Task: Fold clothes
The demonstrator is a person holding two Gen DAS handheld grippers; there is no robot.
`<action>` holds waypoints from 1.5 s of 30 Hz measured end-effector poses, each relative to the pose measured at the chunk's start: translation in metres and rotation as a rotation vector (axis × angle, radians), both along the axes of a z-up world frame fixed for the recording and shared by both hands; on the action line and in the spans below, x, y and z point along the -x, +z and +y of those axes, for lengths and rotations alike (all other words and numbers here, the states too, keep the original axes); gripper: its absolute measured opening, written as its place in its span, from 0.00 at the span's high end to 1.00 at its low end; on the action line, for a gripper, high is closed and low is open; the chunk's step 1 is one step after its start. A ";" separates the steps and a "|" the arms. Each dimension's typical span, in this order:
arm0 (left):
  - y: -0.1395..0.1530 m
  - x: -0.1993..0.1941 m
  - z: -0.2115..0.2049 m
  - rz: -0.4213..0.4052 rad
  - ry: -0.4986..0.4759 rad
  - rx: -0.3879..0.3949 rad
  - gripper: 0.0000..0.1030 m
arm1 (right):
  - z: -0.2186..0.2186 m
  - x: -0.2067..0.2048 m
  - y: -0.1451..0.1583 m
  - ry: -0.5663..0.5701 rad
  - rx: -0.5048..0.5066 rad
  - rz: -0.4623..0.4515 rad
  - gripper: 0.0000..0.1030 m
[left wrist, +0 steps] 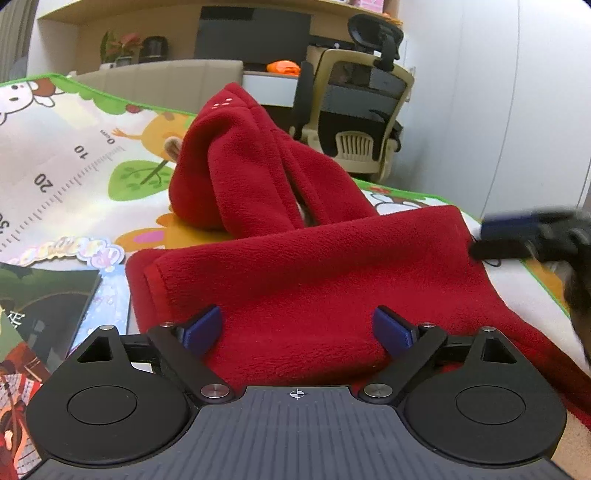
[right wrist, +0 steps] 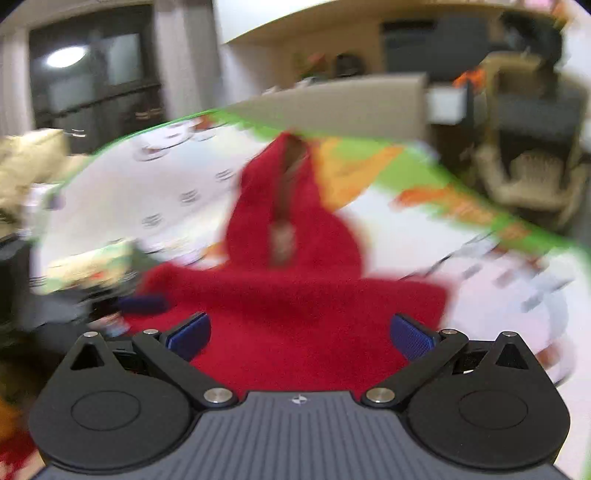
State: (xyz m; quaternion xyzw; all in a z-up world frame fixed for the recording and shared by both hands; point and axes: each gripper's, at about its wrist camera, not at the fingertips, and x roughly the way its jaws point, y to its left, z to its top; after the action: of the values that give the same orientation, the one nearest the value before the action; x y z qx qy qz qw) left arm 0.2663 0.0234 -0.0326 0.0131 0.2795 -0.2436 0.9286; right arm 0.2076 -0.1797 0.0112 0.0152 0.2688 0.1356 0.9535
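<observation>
A: Lying on the play mat [left wrist: 66,166], the red fleece [left wrist: 314,266] is part folded, its hood [left wrist: 236,155] heaped at the far end.

B: Both tongs?

A: Left tongs [left wrist: 297,328] and right tongs [right wrist: 299,334] are spread apart, holding nothing.

B: Handling?

A: Probably soft, light, floppy. I'd pinch a doubled edge or corner; a single layer would likely sag.

Background: beige office chair [left wrist: 364,110] beside a white wall [left wrist: 498,92]; wooden desk [left wrist: 221,22] behind; dark window [right wrist: 96,74].
</observation>
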 end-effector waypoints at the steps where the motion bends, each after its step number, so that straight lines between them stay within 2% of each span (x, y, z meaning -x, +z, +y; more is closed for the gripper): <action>1: 0.000 0.000 0.000 -0.001 0.001 0.000 0.09 | 0.000 -0.005 0.001 -0.035 0.042 0.001 0.00; 4: 0.000 0.002 0.000 -0.005 0.004 0.001 0.09 | 0.003 -0.035 -0.025 -0.123 0.210 0.124 0.00; 5: 0.001 0.003 0.000 -0.009 0.006 0.002 0.09 | 0.002 -0.042 -0.035 -0.125 0.229 0.164 0.00; 7: 0.001 0.005 0.000 -0.016 0.011 0.004 0.08 | -0.003 -0.048 -0.031 -0.113 0.174 0.184 0.01; 8: 0.001 0.006 0.000 -0.020 0.014 0.004 0.08 | -0.003 -0.049 -0.019 -0.095 0.150 0.162 0.01; 10: 0.001 0.007 -0.001 -0.026 0.018 0.000 0.07 | 0.003 -0.053 0.018 -0.048 0.115 0.045 0.01; 12: 0.001 0.008 -0.002 -0.030 0.020 -0.005 0.07 | 0.016 -0.070 0.049 -0.004 0.098 -0.031 0.01; 14: 0.001 0.008 -0.001 -0.031 0.019 -0.003 0.07 | 0.037 -0.101 0.069 0.042 0.092 -0.055 0.01; 19: 0.001 0.007 0.004 -0.026 0.017 0.029 0.06 | 0.088 -0.197 0.077 0.030 0.055 -0.081 0.01; 22: 0.001 0.007 0.008 -0.021 0.016 0.052 0.06 | 0.100 -0.261 0.058 -0.062 -0.004 -0.013 0.02; 24: 0.001 0.006 0.013 -0.014 0.010 0.083 0.06 | 0.094 -0.290 0.037 -0.094 -0.051 0.066 0.20; 25: 0.001 0.006 0.016 -0.009 0.008 0.101 0.06 | 0.089 -0.300 0.026 -0.088 -0.092 0.112 0.38; 26: 0.001 0.005 0.019 -0.005 0.006 0.119 0.05 | 0.085 -0.310 0.015 -0.082 -0.133 0.159 0.62; 27: 0.001 0.005 0.020 -0.002 0.006 0.132 0.05 | 0.081 -0.313 0.008 -0.081 -0.169 0.192 0.68; 29: 0.001 0.004 0.024 0.002 0.006 0.157 0.05 | 0.075 -0.299 0.009 -0.064 -0.199 0.191 0.82; 31: 0.002 0.004 0.030 0.000 0.009 0.189 0.05 | 0.070 -0.265 0.030 0.005 -0.196 0.110 0.84; 34: 0.005 0.005 0.044 0.004 0.024 0.255 0.05 | 0.053 -0.186 0.082 0.101 -0.222 -0.059 0.85; 38: 0.020 0.020 0.081 0.011 0.113 0.343 0.04 | 0.048 -0.062 0.126 0.286 -0.048 -0.244 0.84; 39: 0.027 0.028 0.092 -0.006 0.145 0.356 0.04 | 0.048 -0.032 0.125 0.335 0.013 -0.262 0.84; 41: 0.040 0.044 0.113 -0.031 0.206 0.404 0.04 | 0.052 0.008 0.107 0.397 0.103 -0.209 0.83; 43: 0.055 0.058 0.131 -0.038 0.257 0.482 0.03 | 0.066 0.035 0.065 0.442 0.233 -0.090 0.82; 44: 0.062 0.064 0.140 -0.038 0.279 0.526 0.03 | 0.075 0.049 0.036 0.469 0.338 -0.041 0.80; 45: 0.069 0.068 0.139 -0.034 0.278 0.525 0.03 | 0.084 0.063 0.010 0.497 0.439 -0.017 0.79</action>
State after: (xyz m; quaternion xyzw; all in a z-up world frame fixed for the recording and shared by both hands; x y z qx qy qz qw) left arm 0.1985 0.1619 0.0366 -0.2620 0.1904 -0.1777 0.9293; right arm 0.1450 -0.0960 0.0211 -0.2581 0.2791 0.3031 0.8738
